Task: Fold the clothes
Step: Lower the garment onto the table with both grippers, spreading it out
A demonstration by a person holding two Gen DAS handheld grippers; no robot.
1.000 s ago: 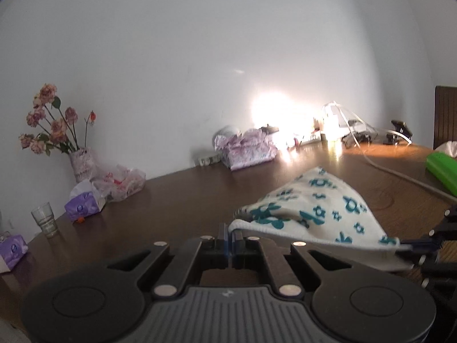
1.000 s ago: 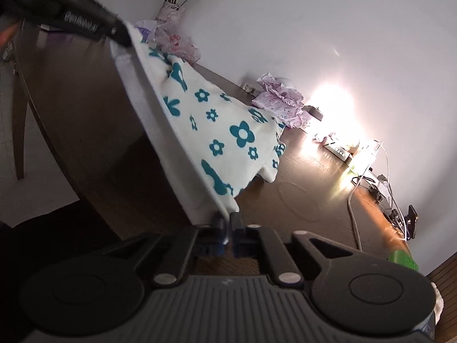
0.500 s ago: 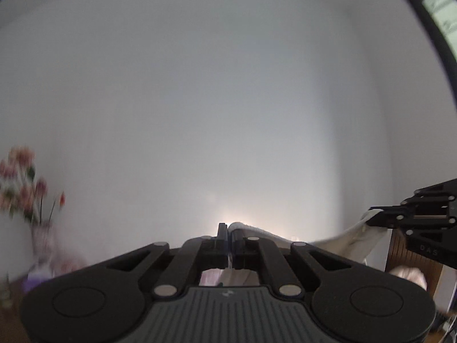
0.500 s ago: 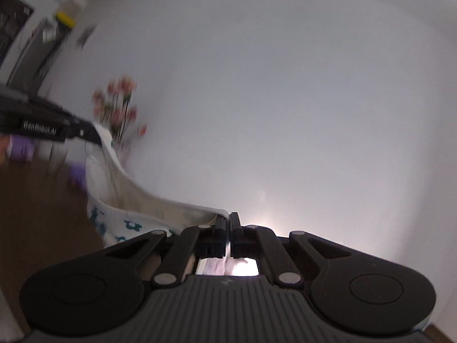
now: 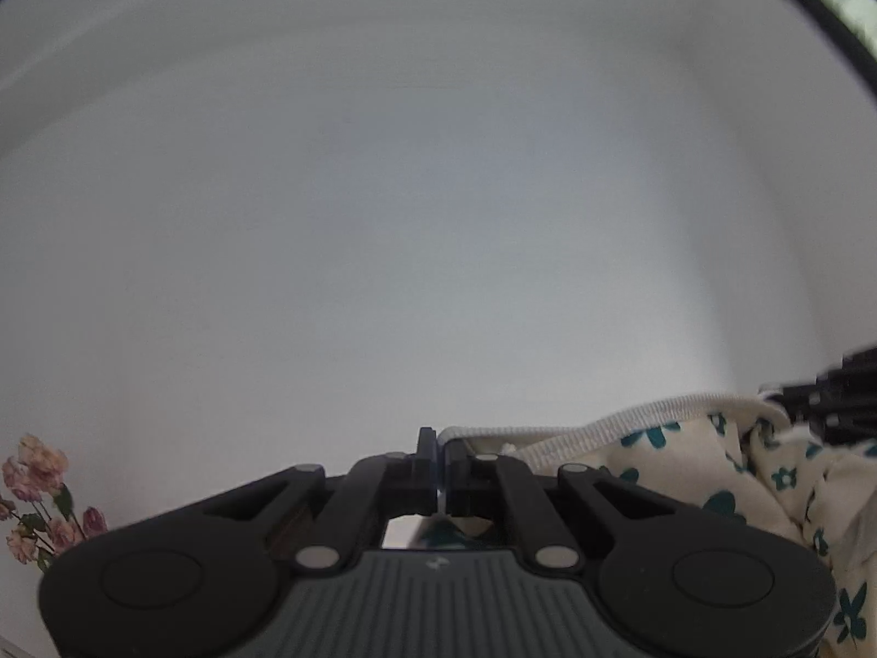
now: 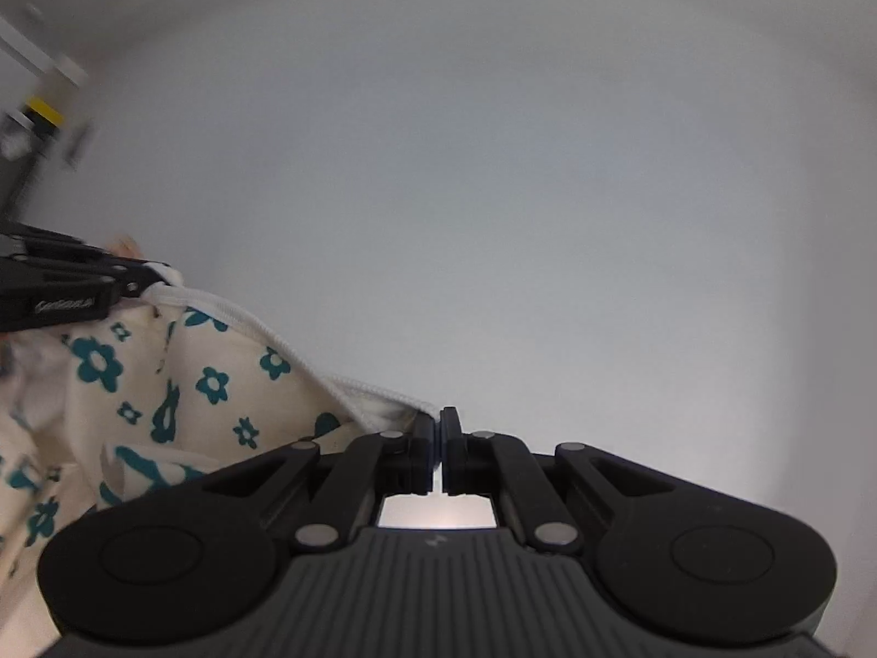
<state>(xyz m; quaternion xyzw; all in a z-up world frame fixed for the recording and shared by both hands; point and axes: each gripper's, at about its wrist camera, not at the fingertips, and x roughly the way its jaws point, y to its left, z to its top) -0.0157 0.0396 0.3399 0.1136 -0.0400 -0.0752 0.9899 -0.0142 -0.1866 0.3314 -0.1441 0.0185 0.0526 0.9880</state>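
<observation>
A cream garment with teal flowers point(image 5: 696, 466) hangs in the air between my two grippers. My left gripper point(image 5: 441, 458) is shut on one end of its white ribbed waistband point(image 5: 630, 417). My right gripper point(image 6: 440, 438) is shut on the other end of the waistband point(image 6: 351, 389). The cloth point(image 6: 164, 384) sags below the band. In the left wrist view the right gripper point(image 5: 822, 400) shows at the right edge. In the right wrist view the left gripper point(image 6: 66, 290) shows at the left edge. Both cameras point up at the wall; the table is out of view.
A plain white wall point(image 5: 438, 219) fills both views. Pink flowers point(image 5: 38, 499) show at the lower left of the left wrist view. A dark window frame point(image 5: 833, 16) is at its upper right corner.
Both grippers have lifted the garment off the table and tilted upward. The table and its objects have dropped out of view. The cloth now hangs between the grippers.
</observation>
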